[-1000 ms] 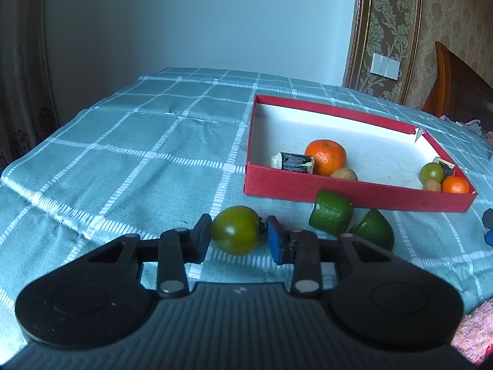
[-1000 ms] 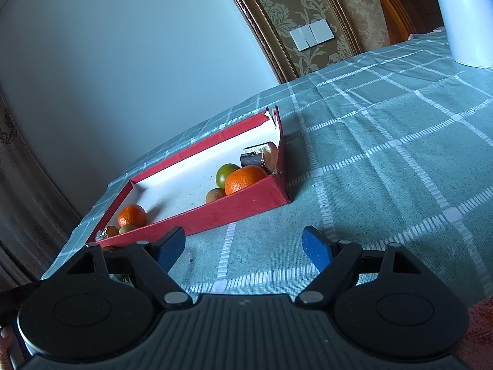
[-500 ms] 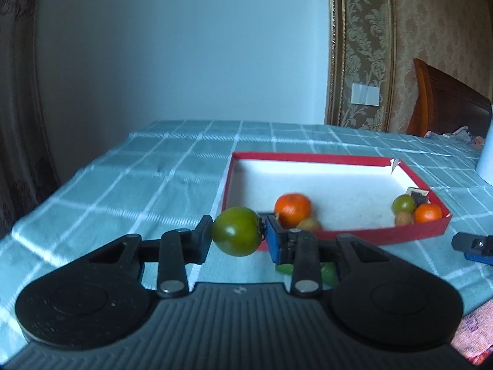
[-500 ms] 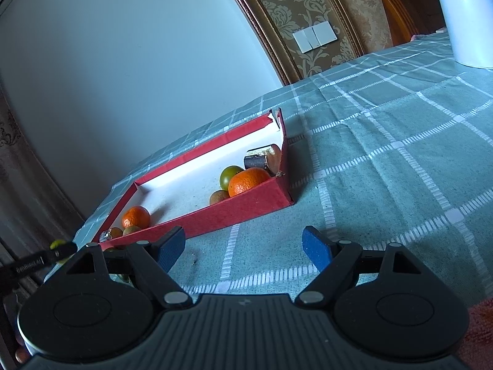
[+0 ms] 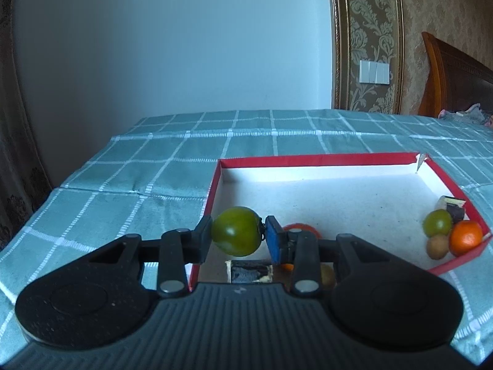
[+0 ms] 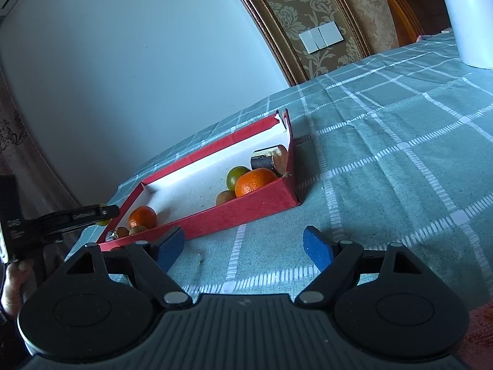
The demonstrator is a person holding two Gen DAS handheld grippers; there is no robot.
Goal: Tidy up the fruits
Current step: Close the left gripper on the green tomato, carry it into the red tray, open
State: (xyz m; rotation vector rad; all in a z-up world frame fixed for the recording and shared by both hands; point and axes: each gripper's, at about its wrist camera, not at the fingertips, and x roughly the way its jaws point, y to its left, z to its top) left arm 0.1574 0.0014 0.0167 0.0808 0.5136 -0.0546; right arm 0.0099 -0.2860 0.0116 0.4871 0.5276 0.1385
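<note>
Your left gripper (image 5: 237,236) has its jaws pinching the round dark-green tomato-like fruit (image 5: 236,230) across its widest part, which keeps the smooth skin from slipping out. You hold it in the air above the near-left corner of the shallow red cardboard box with the white floor (image 5: 314,159), so a release there should drop it inside rather than onto the teal checked tablecloth (image 5: 148,166) covering the table. Below the jaws lie a dark cylindrical piece (image 5: 249,272) and an orange fruit (image 6: 142,216); judging by that, lowering first would avoid a bounce. At the far-right corner sit a small green fruit (image 5: 437,222), an orange mandarin (image 5: 465,236) and a brown round fruit (image 5: 437,246). Your right gripper (image 6: 245,245) hovers over the cloth just outside the box, jaws spread and holding nothing, clear of the drop.
</note>
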